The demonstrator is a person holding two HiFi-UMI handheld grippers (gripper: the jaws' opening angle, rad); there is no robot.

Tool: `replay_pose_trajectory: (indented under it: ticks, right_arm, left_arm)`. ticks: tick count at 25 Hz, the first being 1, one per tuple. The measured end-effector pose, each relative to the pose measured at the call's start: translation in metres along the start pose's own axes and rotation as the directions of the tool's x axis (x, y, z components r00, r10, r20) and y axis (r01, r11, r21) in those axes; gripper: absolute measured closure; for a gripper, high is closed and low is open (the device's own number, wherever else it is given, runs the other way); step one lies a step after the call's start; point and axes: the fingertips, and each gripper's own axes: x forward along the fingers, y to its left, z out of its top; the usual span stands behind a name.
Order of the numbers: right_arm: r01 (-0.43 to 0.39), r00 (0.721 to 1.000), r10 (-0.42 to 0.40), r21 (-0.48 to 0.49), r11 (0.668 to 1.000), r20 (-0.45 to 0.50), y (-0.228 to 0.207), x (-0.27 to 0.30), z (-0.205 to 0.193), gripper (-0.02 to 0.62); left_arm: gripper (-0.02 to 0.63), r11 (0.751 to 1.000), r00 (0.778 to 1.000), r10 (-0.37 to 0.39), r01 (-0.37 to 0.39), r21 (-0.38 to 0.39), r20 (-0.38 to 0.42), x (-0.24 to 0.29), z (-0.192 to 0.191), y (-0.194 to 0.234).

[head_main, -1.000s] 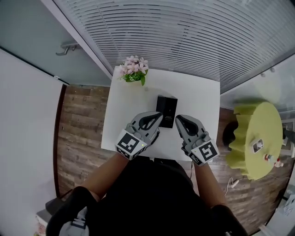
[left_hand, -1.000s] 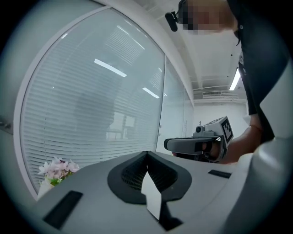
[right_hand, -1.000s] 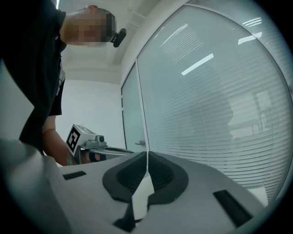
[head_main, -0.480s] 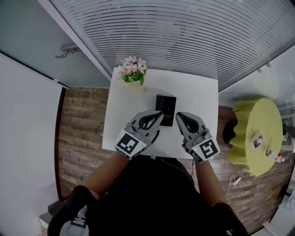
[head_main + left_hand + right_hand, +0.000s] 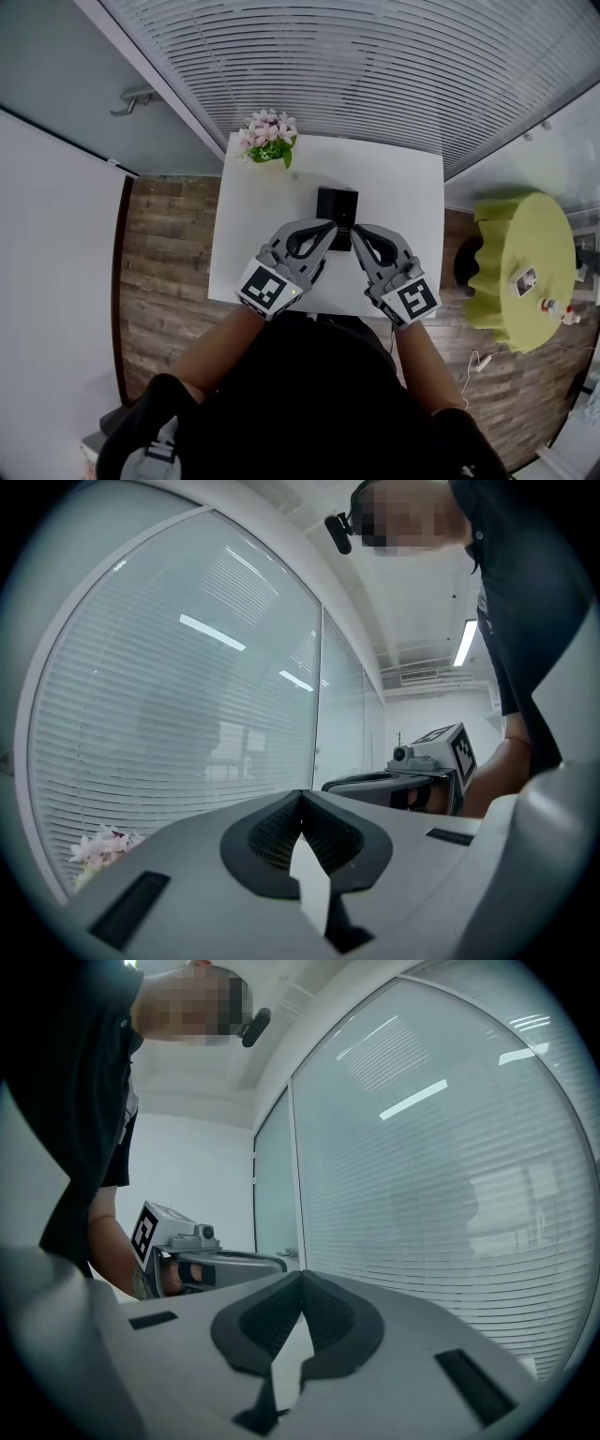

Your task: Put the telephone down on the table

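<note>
Jaws closed, left tool (image 5: pixel 327 226), right tool (image 5: pixel 356 231) point level.

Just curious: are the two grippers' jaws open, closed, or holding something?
Left gripper: closed, holding nothing.
Right gripper: closed, holding nothing.

Both arms reach forward. The left gripper (image 5: pixel 322 227) and right gripper (image 5: pixel 357 232) lie level, side by side, jaws closed and empty.
</note>
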Motion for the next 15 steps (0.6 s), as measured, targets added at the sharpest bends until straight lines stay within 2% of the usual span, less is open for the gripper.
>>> replay_pose_trajectory:
  ticks: [4, 15]
  right_arm:
    - [-0.017, 1.000, 0.017, -0.008, 1.000, -0.013, 0.0053, 0.0027, -0.0026, 0.572]
    - [-0.014, 0.999, 0.013, -0.010, 1.000, -0.030, 0.0028, -0.0061, -0.0046, 0.572]
  left_arm:
    - [0.597, 0.999, 1.000, -0.014, 0.014, 0.030, -0.028, 0.0009, -0.0039, -0.0026]
    - [0.597, 0.999, 0.999, -0.022, 0.023, 0.031, -0.034, 0.0016, -0.0043, -0.0076]
